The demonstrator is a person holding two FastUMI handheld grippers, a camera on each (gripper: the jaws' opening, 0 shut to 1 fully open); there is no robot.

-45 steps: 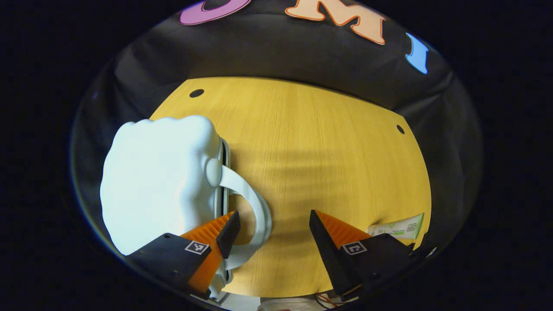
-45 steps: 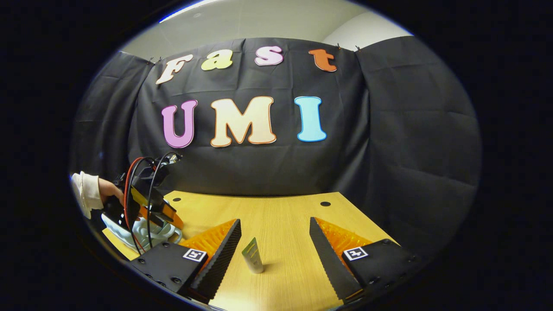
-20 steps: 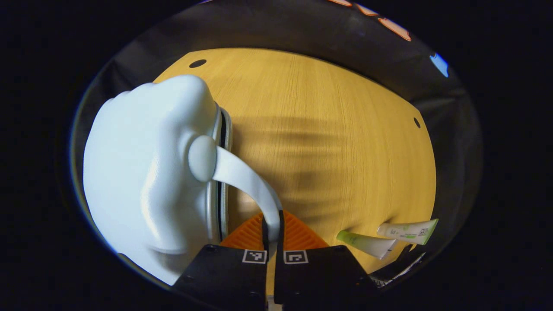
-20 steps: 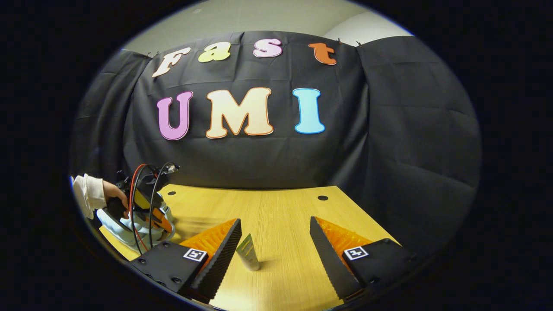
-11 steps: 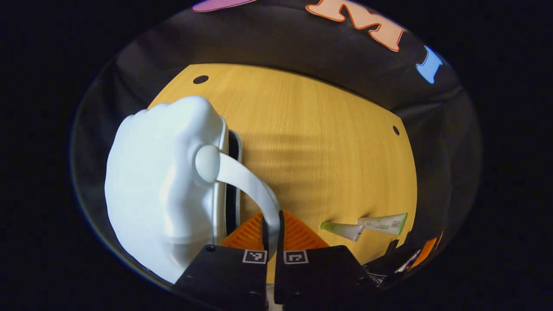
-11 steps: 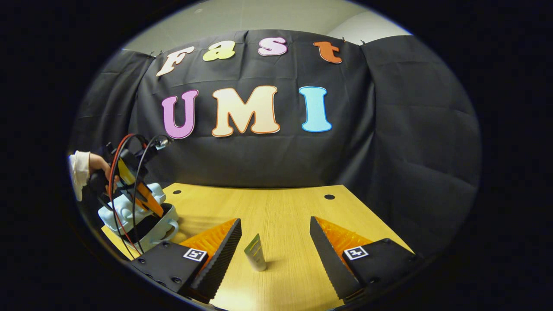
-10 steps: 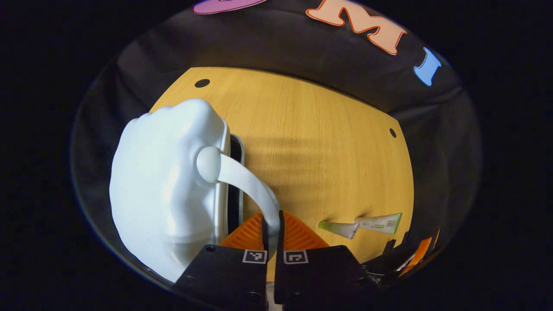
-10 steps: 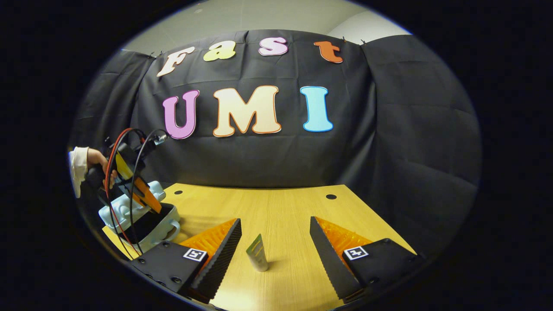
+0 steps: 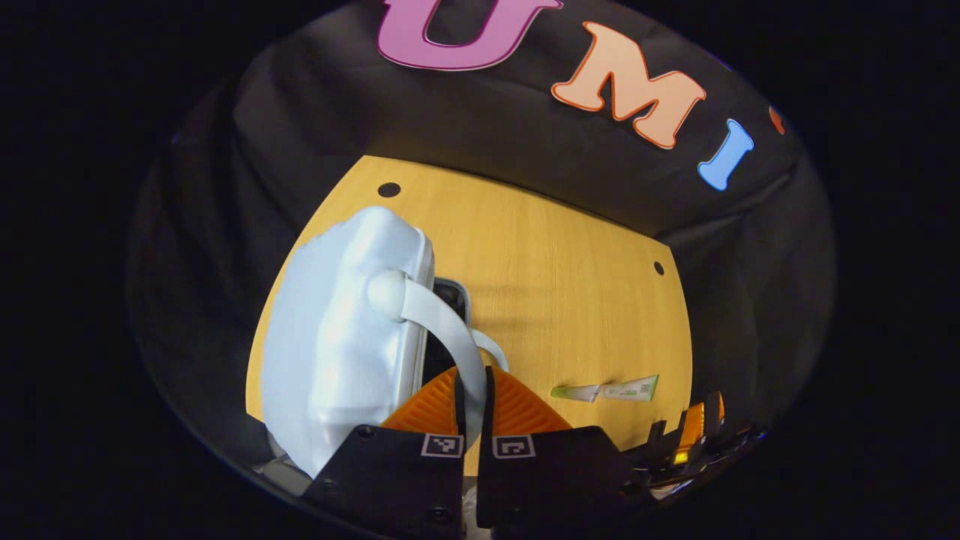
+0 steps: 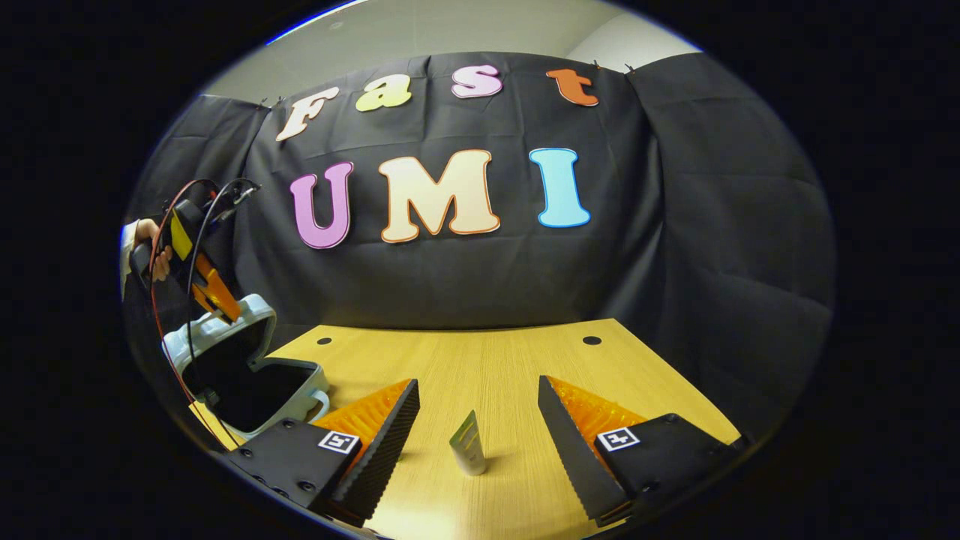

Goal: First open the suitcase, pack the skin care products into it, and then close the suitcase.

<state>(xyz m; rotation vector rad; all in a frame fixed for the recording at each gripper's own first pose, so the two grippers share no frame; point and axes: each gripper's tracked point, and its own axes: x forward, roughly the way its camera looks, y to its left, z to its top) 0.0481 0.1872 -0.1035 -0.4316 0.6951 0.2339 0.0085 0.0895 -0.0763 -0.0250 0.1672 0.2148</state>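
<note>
- In the left gripper view, the left gripper (image 9: 471, 382) is pinching the suitcase's handle (image 9: 442, 330) between both fingers; the jaws are standing almost together, with the pale strap of the handle running up between them.
- The suitcase (image 9: 337, 352) is lying on the wooden table (image 9: 570, 300), at the table's left side; its pale lid (image 9: 330, 337) is tilting up and away from the lower half, and a dark gap is showing along the seam just right of the lid.
- A second pale loop (image 9: 491, 352) is peeking out just right of the held handle, close above the fingers.
- Two skin care tubes (image 9: 607, 391) are lying flat on the table to the right of the suitcase, end to end and touching or nearly so; whether they are actually touching, I cannot tell.
- The other gripper (image 9: 694, 439) is showing at the table's near right corner, beyond the tubes.
- In the right gripper view, the right gripper (image 10: 478, 420) is hovering over the table (image 10: 480, 360) with its jaws standing wide apart and gripping nothing.
- One tube (image 10: 469, 444) is standing upright on the table between the two fingers, clear of both.
- The suitcase (image 10: 247, 375) is sitting at the table's left edge, well apart from that tube; its lid (image 10: 217, 330) is standing raised and the dark inside is showing.
- The left gripper (image 10: 217, 296) is gripping at the top edge of the raised lid; a hand (image 10: 154, 247) with a pale sleeve is holding it from the left, and red and black cables are looping down beside the suitcase.
</note>
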